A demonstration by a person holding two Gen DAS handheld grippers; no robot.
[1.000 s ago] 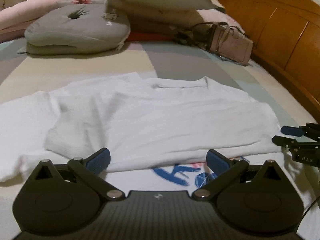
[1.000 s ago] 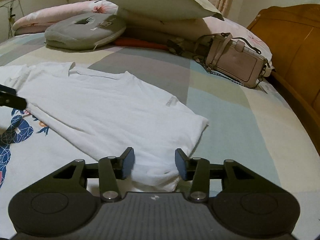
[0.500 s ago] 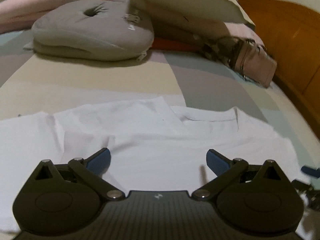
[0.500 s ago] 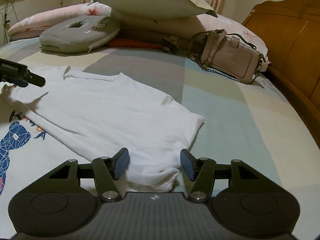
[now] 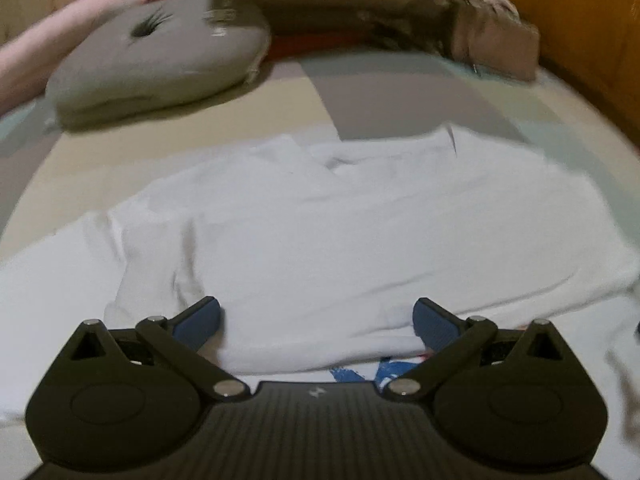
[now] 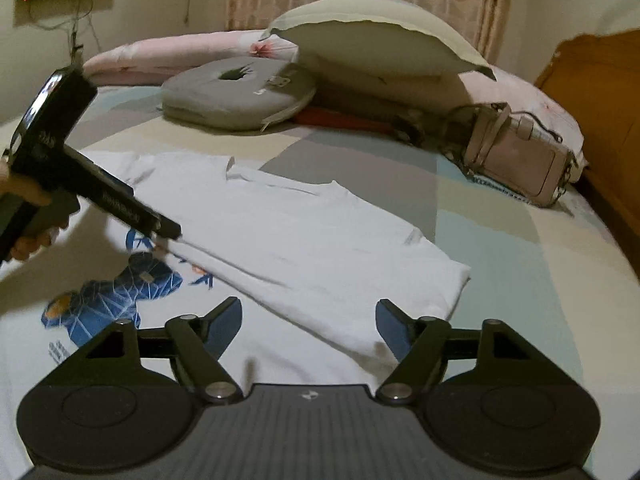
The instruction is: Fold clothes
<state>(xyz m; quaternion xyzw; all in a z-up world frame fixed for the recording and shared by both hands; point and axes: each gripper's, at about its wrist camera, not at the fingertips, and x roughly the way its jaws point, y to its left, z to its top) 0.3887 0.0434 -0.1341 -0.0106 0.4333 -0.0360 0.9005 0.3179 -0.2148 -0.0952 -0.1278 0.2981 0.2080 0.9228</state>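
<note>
**bystander_01:** Shirt (image 6: 304, 236) is flat on the bed (image 6: 520, 280), white, far half doubled over toward the near side so only part of the blue print (image 6: 116, 300) shows past the fold edge. Right gripper (image 6: 309, 326) has just been opening: a second ago its blue pads were close together at the folded corner, now they stand wide apart with nothing pinched, cloth just lying under them.

**laundry_lurker:** And the left one?

**bystander_01:** Left gripper (image 5: 316, 322) is spread too, hovering over the fold edge, gripping nothing. Its view has swung and blurred since half a second ago. Looks to me like the first fold is dropped and done, so next they'd need a fresh pinch for another fold.

**laundry_lurker:** Clutter nearby?

**bystander_01:** Grey cushion (image 6: 236, 96), pillow (image 6: 376, 44) and pink handbag (image 6: 516, 160) sit up by the headboard, well apart.
</note>
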